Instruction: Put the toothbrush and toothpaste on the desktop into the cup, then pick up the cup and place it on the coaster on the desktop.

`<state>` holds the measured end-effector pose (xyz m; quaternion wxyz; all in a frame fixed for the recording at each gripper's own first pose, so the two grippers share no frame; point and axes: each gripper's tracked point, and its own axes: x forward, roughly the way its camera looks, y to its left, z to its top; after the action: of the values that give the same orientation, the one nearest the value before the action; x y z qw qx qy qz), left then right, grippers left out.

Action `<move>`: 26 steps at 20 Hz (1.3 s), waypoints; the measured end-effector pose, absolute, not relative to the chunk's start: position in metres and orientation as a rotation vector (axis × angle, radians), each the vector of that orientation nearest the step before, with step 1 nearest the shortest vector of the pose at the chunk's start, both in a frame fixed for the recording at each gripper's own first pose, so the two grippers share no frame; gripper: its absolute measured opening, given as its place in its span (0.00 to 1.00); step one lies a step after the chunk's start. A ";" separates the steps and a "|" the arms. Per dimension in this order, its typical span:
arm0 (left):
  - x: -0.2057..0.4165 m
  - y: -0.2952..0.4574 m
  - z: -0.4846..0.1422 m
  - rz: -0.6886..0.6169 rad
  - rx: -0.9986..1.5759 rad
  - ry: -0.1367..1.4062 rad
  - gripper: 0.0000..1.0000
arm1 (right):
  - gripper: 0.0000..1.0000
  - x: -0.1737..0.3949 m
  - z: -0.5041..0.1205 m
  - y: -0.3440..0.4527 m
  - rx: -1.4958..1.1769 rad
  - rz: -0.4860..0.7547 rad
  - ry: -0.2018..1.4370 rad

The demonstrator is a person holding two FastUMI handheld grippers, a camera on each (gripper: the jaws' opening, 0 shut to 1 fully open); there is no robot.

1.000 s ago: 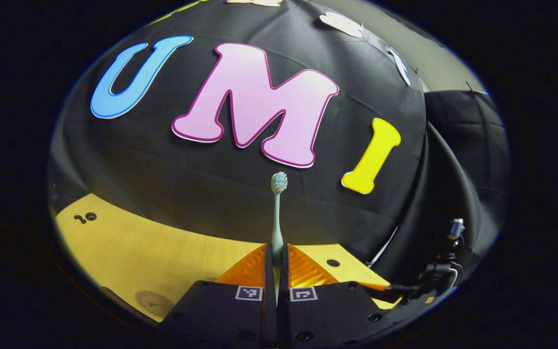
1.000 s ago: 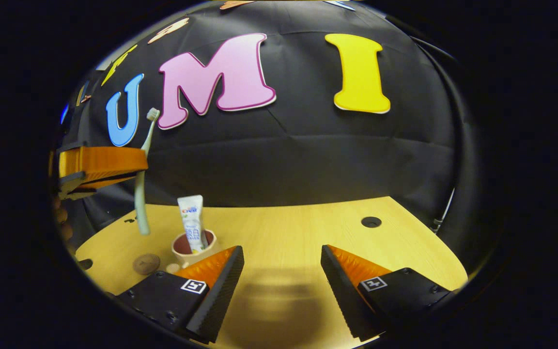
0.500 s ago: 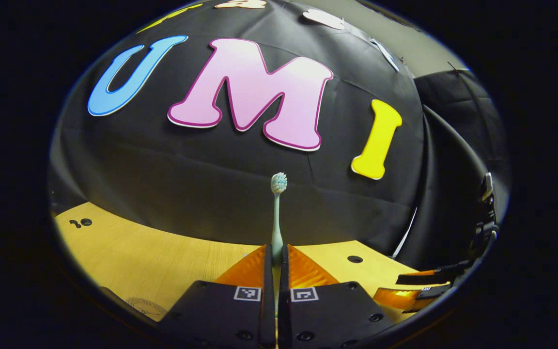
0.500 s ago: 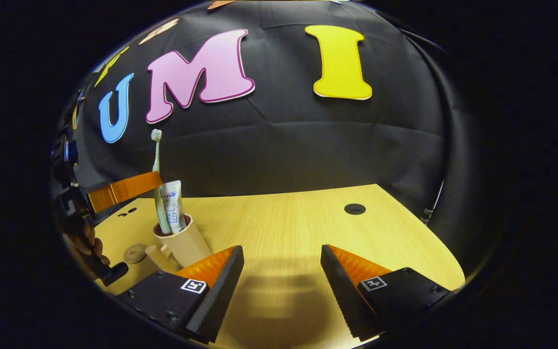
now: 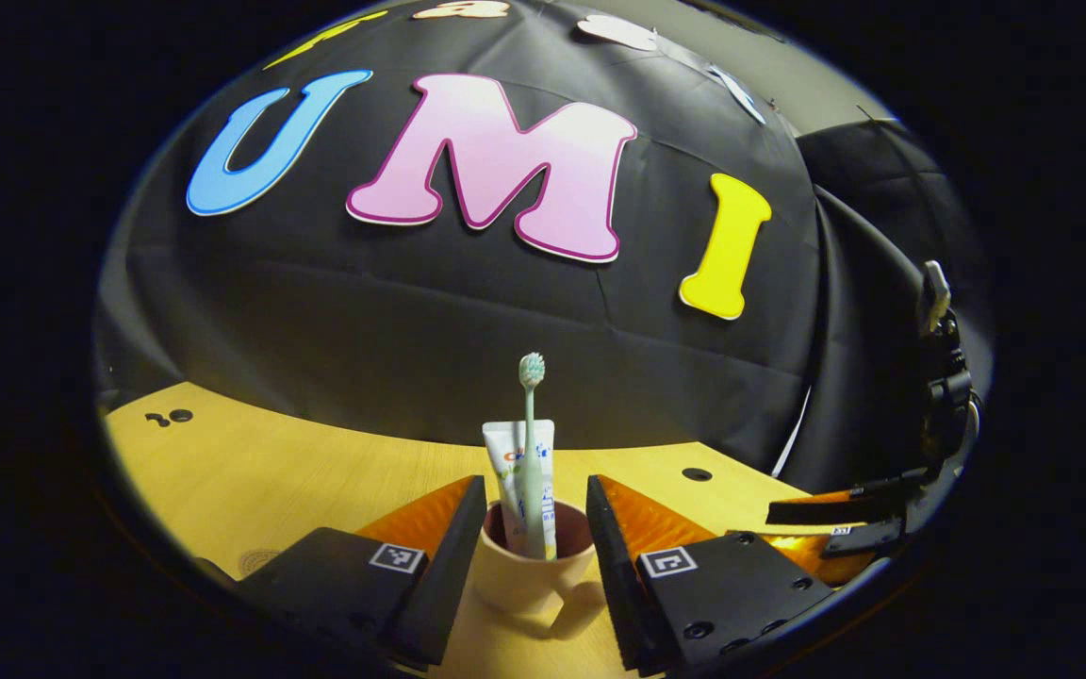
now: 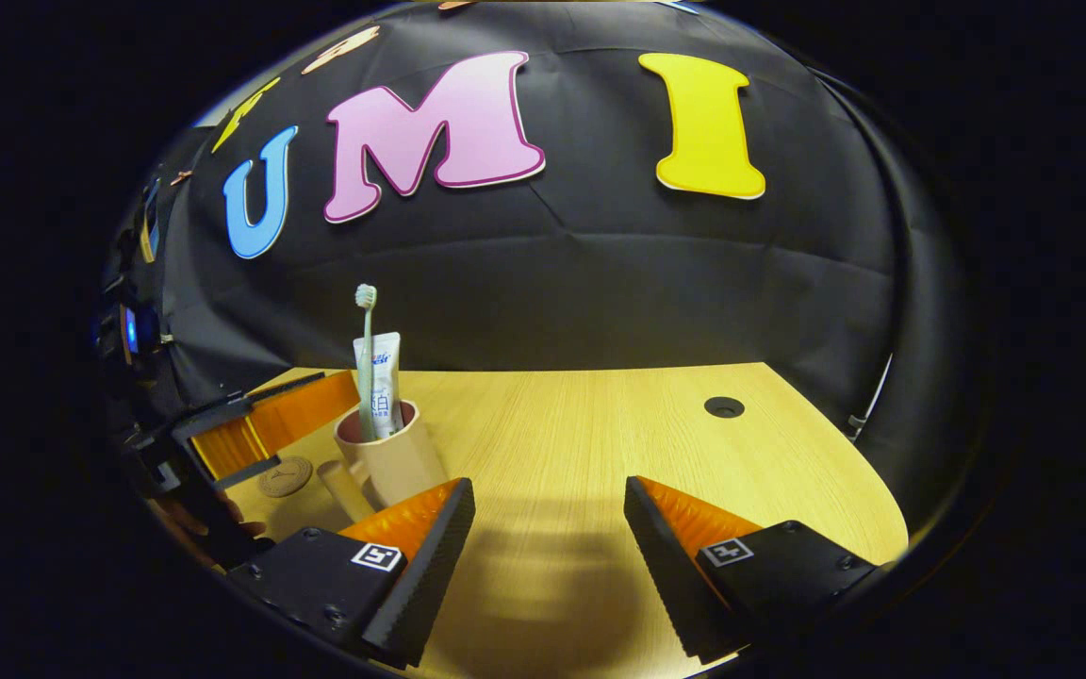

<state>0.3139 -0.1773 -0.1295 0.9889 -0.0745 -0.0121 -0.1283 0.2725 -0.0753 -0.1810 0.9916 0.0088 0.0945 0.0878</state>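
Toothbrush (image 5: 530, 443) and toothpaste (image 5: 511, 471) stand upright in the cup (image 5: 529, 580) on the table (image 6: 600, 443); left gripper (image 5: 532, 556) spread around the cup, right gripper (image 6: 548, 556) spread, holding nothing.

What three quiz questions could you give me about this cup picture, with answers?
1. True or false: the toothbrush stands in the cup.
2. What else is in the cup? A) toothpaste B) spoon C) comb
3. Fill in: the left claw has its fingers ___, one each side of the cup.

Key: 1 true. 2 A, the toothpaste. 3 open. The coaster lies bare beside the cup, and the right claw is open over the desktop.
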 end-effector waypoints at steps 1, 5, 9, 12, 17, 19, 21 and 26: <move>0.306 -0.174 -0.130 -0.256 -0.151 -0.021 0.68 | 0.98 0.273 -0.178 -0.073 0.019 0.181 0.188; 0.261 -0.148 -0.130 -0.202 -0.174 0.007 0.86 | 0.98 0.285 -0.170 -0.051 0.054 0.223 0.256; 0.205 -0.110 -0.145 -0.120 -0.156 0.078 0.98 | 0.98 0.298 -0.157 -0.020 0.065 0.291 0.384; 0.170 -0.088 -0.156 -0.084 -0.194 0.130 0.98 | 0.98 0.305 -0.155 -0.003 0.095 0.308 0.495; 0.138 -0.046 -0.171 -0.011 -0.260 0.182 0.98 | 0.98 0.302 -0.172 0.021 0.023 0.328 0.662; 0.131 -0.029 -0.175 0.021 -0.281 0.188 0.98 | 0.98 0.296 -0.184 0.031 -0.013 0.346 0.722; 0.126 -0.012 -0.178 0.047 -0.296 0.188 0.98 | 0.98 0.291 -0.188 0.039 -0.008 0.351 0.776; 0.112 0.021 -0.191 0.093 -0.300 0.210 0.98 | 0.98 0.294 -0.196 0.059 0.057 0.339 0.878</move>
<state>0.1125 0.0210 -0.1911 0.9822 -0.1492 0.1044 0.0461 0.2944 0.0588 -0.1958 0.8909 0.0273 0.4230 0.1632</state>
